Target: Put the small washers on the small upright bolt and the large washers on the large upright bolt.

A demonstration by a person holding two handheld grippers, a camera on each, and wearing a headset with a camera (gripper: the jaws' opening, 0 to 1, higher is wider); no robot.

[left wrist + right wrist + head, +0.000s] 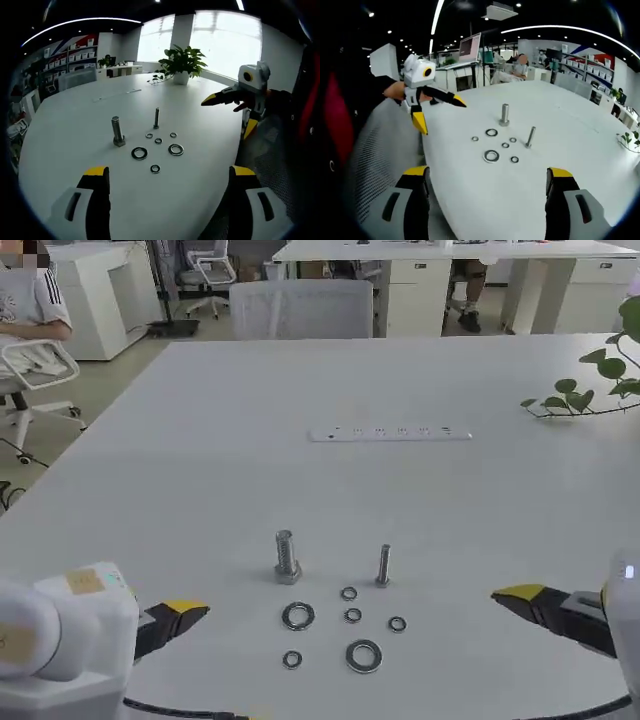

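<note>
Left gripper (168, 171) and right gripper (487, 172): fingers spread wide, holding nothing, flanking the work. Washers (353, 615) lie flat on the surface (400, 490) between them, just before the upright large bolt (287, 557), nearer the left gripper, and small bolt (383, 566), nearer the right.

Our right hand-held gripper (487, 172) gapes wide; before us, washers (491, 156) lie loose near the large bolt (504, 114) and small bolt (530, 137).

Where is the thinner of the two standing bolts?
In the head view the small upright bolt stands on the table, just right of the large upright bolt, with a small washer lying close by toward the person.
</note>
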